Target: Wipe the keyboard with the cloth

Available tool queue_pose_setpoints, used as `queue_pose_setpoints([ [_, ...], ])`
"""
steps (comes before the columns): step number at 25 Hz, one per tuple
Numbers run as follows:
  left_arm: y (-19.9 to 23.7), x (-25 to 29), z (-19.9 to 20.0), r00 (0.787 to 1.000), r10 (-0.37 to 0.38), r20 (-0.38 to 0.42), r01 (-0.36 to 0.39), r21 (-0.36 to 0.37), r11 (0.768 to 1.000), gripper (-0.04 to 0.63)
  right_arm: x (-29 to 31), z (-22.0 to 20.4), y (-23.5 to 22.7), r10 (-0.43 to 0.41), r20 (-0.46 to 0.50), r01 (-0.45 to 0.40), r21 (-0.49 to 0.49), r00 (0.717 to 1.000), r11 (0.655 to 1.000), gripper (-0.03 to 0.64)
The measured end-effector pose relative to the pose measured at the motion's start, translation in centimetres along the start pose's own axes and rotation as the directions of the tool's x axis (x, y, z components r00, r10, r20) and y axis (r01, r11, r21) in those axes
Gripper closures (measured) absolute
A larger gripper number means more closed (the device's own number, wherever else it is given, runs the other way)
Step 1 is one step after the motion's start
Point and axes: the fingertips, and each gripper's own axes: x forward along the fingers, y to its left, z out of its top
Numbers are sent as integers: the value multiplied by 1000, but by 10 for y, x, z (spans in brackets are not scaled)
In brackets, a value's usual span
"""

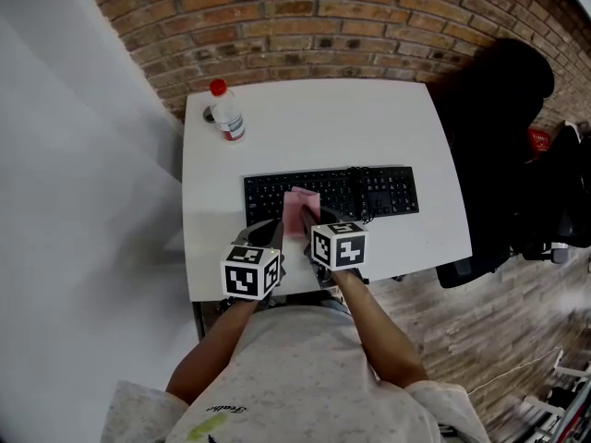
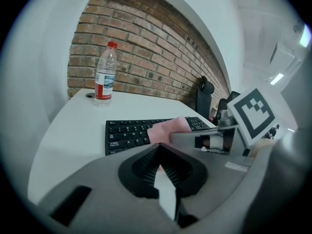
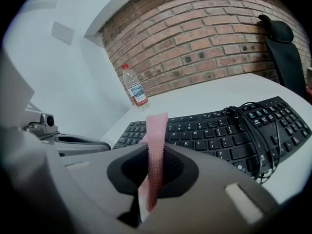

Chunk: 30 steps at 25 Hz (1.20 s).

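A black keyboard (image 1: 379, 192) lies across the middle of the white table (image 1: 314, 123), with its own cable (image 3: 256, 130) coiled over its right half. My right gripper (image 1: 309, 226) is shut on a pink cloth (image 1: 300, 209), which stands up between its jaws (image 3: 156, 145) above the keyboard's near left keys (image 3: 209, 130). My left gripper (image 1: 266, 240) hovers just left of it near the table's front edge, shut with nothing in it (image 2: 163, 172). In the left gripper view the cloth (image 2: 168, 129) covers part of the keyboard (image 2: 127, 133).
A clear water bottle with a red cap (image 1: 226, 113) stands at the table's far left corner. A black office chair (image 1: 503, 155) sits against the table's right side. A brick wall (image 1: 351, 17) runs behind the table, and a wood floor (image 1: 480, 340) shows to the right.
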Motion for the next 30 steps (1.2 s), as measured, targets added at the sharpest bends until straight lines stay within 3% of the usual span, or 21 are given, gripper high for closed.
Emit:
queue_pose_setpoints([
  [30, -83, 58, 12, 999, -44, -28, 46, 52, 998, 603, -58, 7, -99, -74, 9, 74, 18, 997, 997, 595],
])
